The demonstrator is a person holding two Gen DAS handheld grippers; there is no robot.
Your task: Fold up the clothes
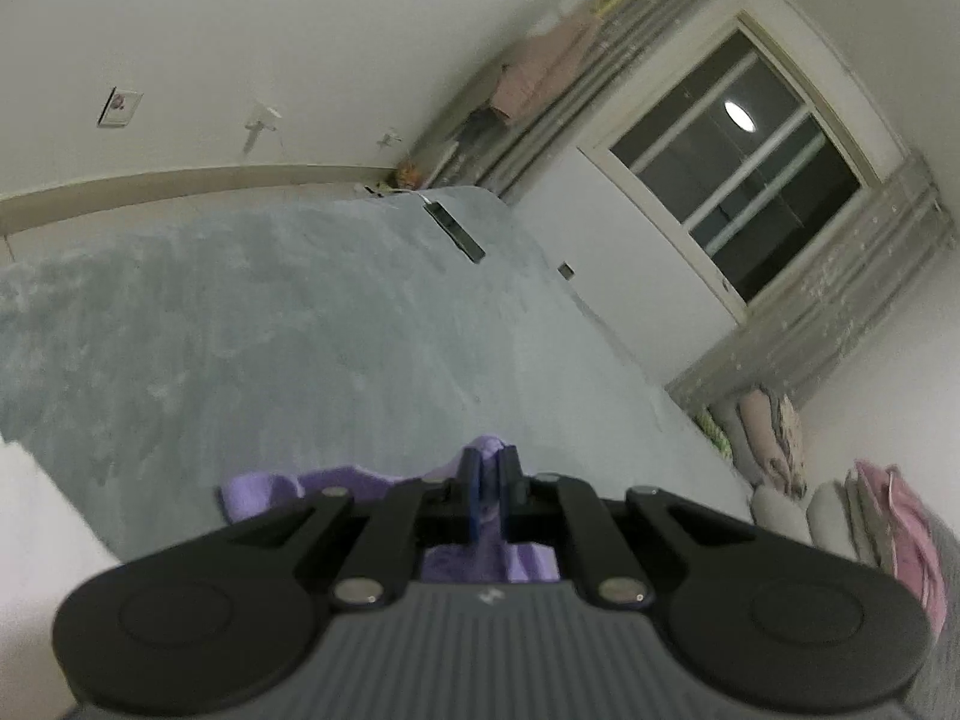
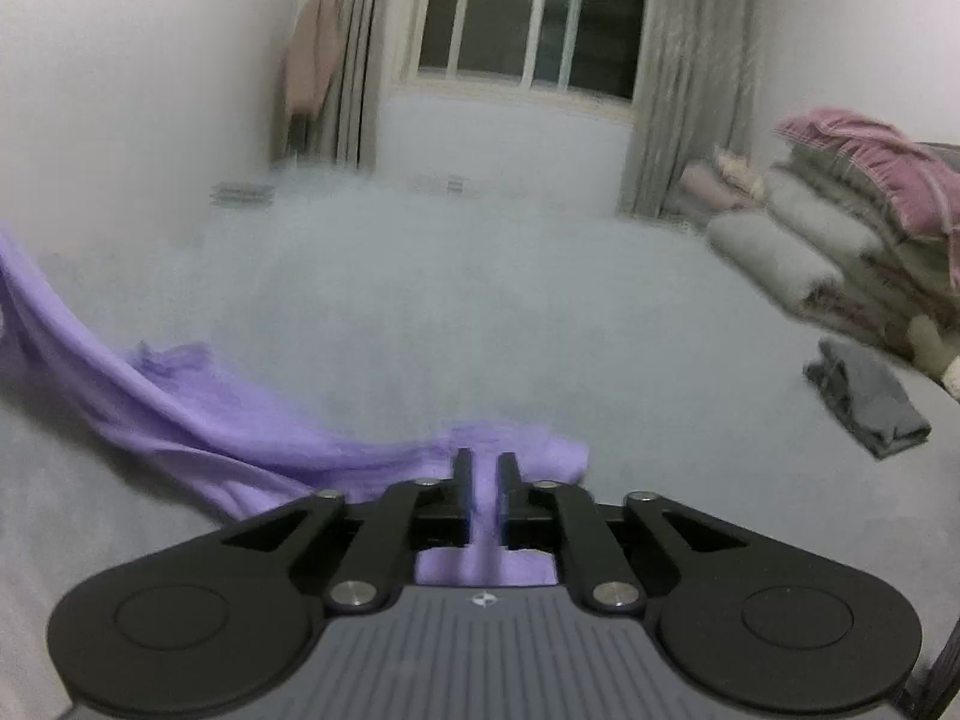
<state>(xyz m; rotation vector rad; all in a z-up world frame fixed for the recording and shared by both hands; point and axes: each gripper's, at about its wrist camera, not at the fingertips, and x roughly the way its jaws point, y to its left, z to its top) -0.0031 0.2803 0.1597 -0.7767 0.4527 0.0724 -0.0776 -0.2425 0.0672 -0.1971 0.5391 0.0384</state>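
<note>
A lilac garment point(image 2: 198, 414) lies stretched across the pale grey bed cover point(image 2: 420, 300), running from the far left edge of the right wrist view down to my right gripper point(image 2: 483, 462). That gripper is shut on a bunched edge of the cloth, which fills the narrow gap between its black fingers. In the left wrist view the same lilac garment point(image 1: 288, 489) shows beside and under my left gripper point(image 1: 491, 459), which is shut on another fold of it, held above the bed cover point(image 1: 240, 330). The cloth between both grippers sags onto the bed.
A folded grey garment point(image 2: 864, 399) lies on the bed at the right. Stacked quilts and pillows point(image 2: 840, 228) pile up at the far right. A dark remote-like bar point(image 1: 454, 232) rests near the bed's far end. Curtains and a dark window point(image 2: 534, 18) stand behind.
</note>
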